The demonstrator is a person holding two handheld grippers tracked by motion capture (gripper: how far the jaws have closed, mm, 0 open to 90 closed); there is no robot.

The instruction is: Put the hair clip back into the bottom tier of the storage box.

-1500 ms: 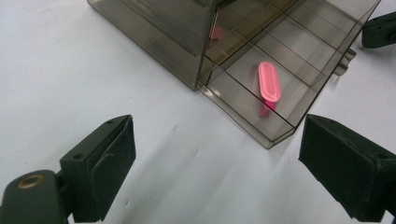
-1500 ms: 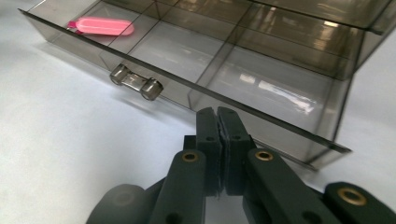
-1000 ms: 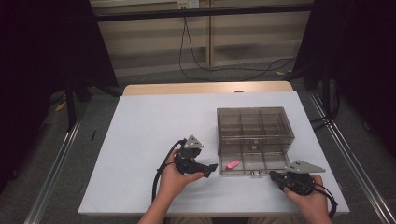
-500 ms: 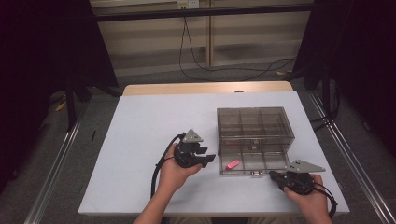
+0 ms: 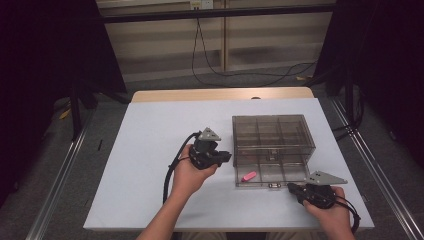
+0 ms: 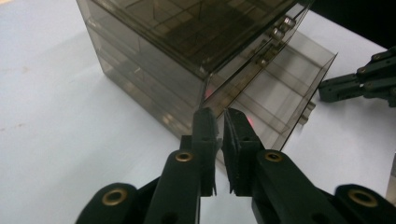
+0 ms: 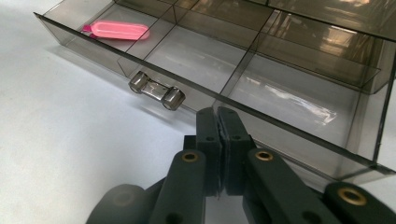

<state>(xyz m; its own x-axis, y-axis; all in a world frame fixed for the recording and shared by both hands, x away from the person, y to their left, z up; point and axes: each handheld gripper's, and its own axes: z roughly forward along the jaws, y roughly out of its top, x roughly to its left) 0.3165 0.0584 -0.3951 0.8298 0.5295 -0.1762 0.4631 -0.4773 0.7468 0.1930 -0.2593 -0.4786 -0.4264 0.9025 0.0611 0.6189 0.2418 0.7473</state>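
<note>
A smoky clear drawer box (image 5: 272, 131) stands on the white table, its bottom drawer (image 5: 280, 175) pulled out toward me. A pink oblong piece (image 5: 248, 176) lies in the drawer's left compartment (image 7: 119, 30). My left gripper (image 5: 227, 156) hangs above the table just left of the box corner (image 6: 154, 51). Its jaws (image 6: 220, 114) have just been closing and stand a thin slit apart, nothing between them. My right gripper (image 5: 291, 187) rests low at the drawer's front right, shut and empty (image 7: 218, 112), just right of the drawer's clear handle (image 7: 156, 91).
The white table (image 5: 150, 150) has bare room to the left of the box and along its front edge. A black cable trails from the left gripper down past the forearm. In the left gripper view the right gripper (image 6: 359, 84) shows beyond the drawer. Dark floor surrounds the table.
The left gripper has risen and drawn back from beside the pink piece, and its jaws have closed from wide open. The pink piece stays in the drawer. The right gripper has kept still.
</note>
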